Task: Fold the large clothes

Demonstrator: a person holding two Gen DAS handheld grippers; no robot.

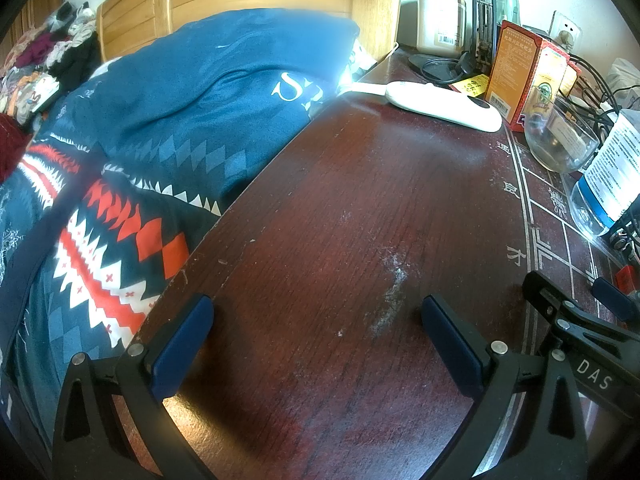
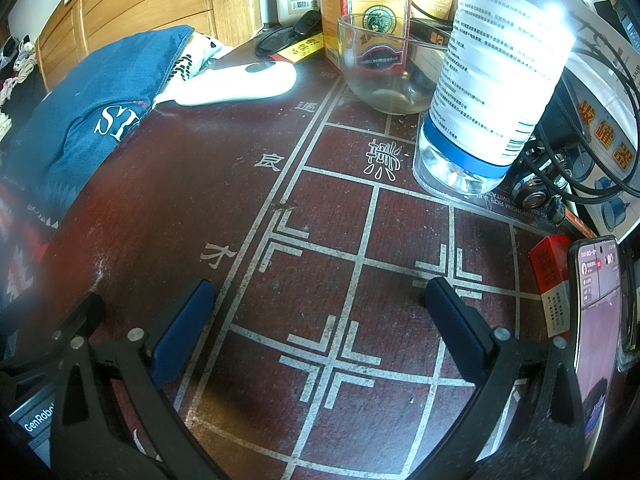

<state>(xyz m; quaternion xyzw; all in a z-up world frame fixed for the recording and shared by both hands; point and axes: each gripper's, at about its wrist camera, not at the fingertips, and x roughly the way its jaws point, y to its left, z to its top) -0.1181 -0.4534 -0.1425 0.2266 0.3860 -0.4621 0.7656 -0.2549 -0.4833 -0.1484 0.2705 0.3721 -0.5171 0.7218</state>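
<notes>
A pile of clothes [image 1: 44, 52] lies on the bed at the far left, beyond the blue patterned bedding [image 1: 168, 120]; I see it again as a small heap of clothes [image 2: 16, 64] at the left edge. My left gripper [image 1: 316, 312] is open over the dark red wooden table [image 1: 320, 208], nothing between its blue pads. My right gripper [image 2: 320, 296] is open too, low over the chessboard lines printed on the table [image 2: 160, 208]. Both stand side by side, away from the clothes. The right gripper's arm [image 1: 580, 320] shows at the lower right of the left wrist view.
On the table stand a white handheld device [image 1: 444, 104], a glass bowl [image 2: 384, 68], a plastic water bottle [image 2: 492, 80], orange boxes [image 1: 516, 68], a jar [image 1: 440, 24], cables and a phone [image 2: 596, 320]. A wooden headboard [image 1: 240, 4] rises behind the bedding.
</notes>
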